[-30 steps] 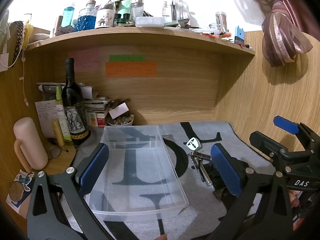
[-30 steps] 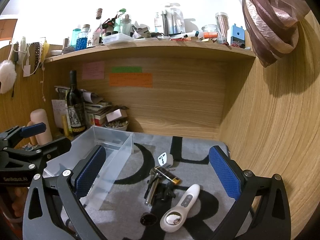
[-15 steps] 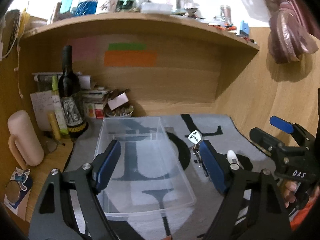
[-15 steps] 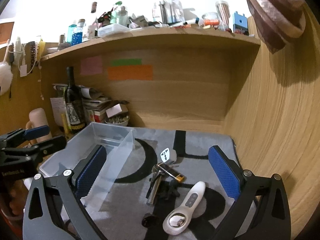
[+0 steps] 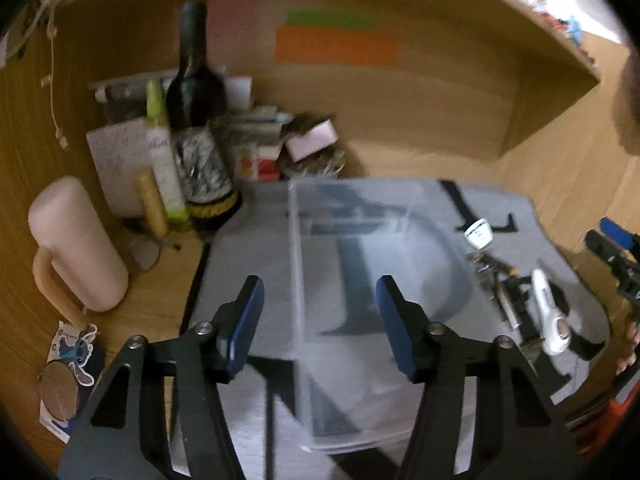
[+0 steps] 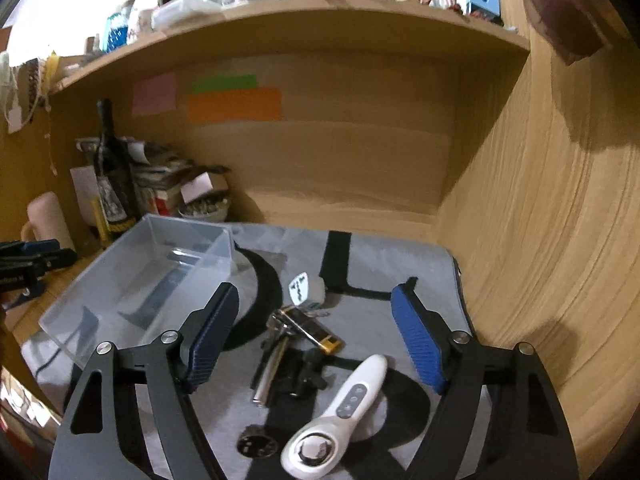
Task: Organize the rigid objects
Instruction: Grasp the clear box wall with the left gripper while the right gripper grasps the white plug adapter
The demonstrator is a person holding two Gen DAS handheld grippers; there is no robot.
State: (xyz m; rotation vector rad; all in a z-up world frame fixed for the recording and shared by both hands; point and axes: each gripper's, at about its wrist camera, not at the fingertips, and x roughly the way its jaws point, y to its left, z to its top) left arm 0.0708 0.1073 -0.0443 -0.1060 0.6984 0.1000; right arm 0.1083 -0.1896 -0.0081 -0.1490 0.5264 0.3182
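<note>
A clear plastic bin [image 5: 360, 280] lies empty on a grey mat with black letters [image 6: 380, 264]. My left gripper [image 5: 320, 312] is open and empty, hovering over the bin's left wall. To the bin's right lies a heap of small rigid objects: a white handheld device [image 6: 340, 408], a silver metal cylinder [image 6: 272, 372], a black and gold lighter [image 6: 312, 332], a white plug adapter [image 6: 306, 286], a black clip [image 6: 308, 372] and a dark round cap [image 6: 256, 446]. My right gripper [image 6: 316, 340] is open and empty, just above this heap. The bin also shows in the right wrist view [image 6: 140, 284].
A wine bottle [image 5: 198, 120], a pink mug [image 5: 76, 248], papers and a small bowl [image 5: 312, 160] crowd the back left corner. A cluttered shelf [image 6: 280, 12] hangs overhead. A wooden wall [image 6: 560, 240] closes the right side.
My left gripper has swung left and tilted down over the bin's left wall, its jaws narrower. My right gripper has moved forward and lower toward the heap, jaws slightly narrower.
</note>
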